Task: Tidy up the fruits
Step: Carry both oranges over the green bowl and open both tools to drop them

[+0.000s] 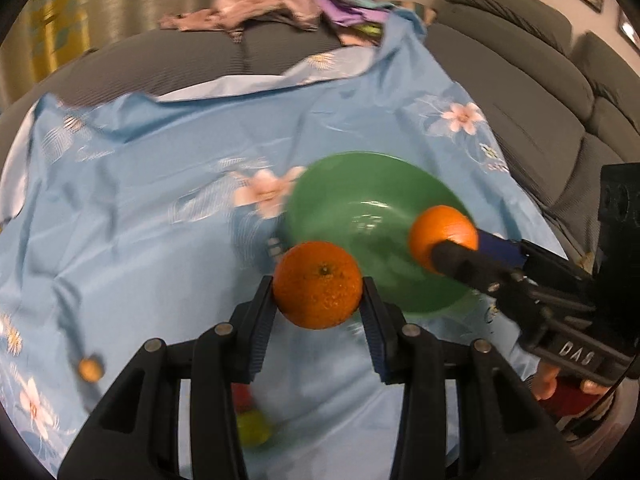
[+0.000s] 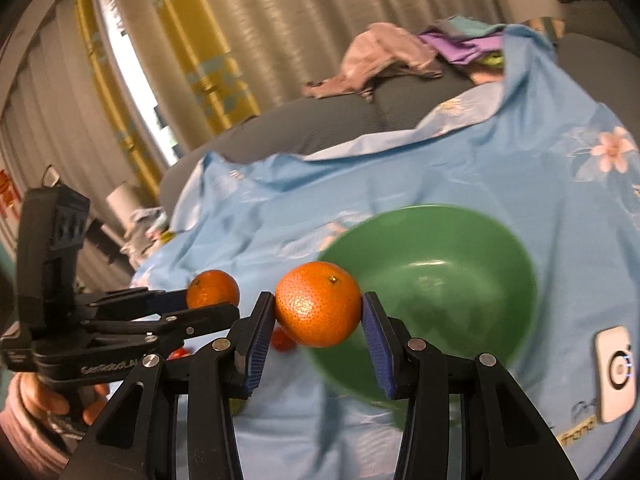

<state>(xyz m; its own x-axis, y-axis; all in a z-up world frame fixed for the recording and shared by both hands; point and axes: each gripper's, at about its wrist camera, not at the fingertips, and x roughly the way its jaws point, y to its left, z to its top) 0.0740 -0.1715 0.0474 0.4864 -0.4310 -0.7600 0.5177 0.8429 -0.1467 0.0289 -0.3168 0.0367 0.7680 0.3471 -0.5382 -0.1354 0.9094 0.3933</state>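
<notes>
Presently, on a sofa seat covered by a cloth:

Left gripper (image 1: 318,298): jaws part-closed, blue pads pressing both flanks of a mandarin; seen from the right wrist view it reaches in from the left edge.
Left mandarin (image 1: 318,285): orange, stem end facing up, clamped between the left pads, lifted off the cloth, at the near rim of the bowl.
Right gripper (image 2: 318,312): jaws part-closed on a second mandarin, pads against both its sides.
Right mandarin (image 2: 318,305): orange, pitted skin, held clear of the cloth, at the bowl's left rim in the right wrist view; over the bowl's right side in the left wrist view.
Green bowl (image 1: 320,200): round, glossy, nothing resting inside it, standing on the cloth just beyond both grippers.
Blue floral cloth (image 1: 140,200): light blue with pink and white flowers, wrinkled, spread over the seat.
Grey sofa (image 1: 520,92): ribbed cushions behind and to the right of the cloth.
Clothes pile (image 1: 276,0): mauve, purple and teal garments heaped at the far end.
Loose fruit: a blurred yellow-green piece (image 1: 252,428) and a small orange one (image 1: 90,368) on the cloth; kinds cannot be told.
White device (image 2: 616,372): flat, with a ring mark, on the cloth to the right of the bowl.
Person's hand (image 2: 52,400): grips the left gripper's handle.
</notes>
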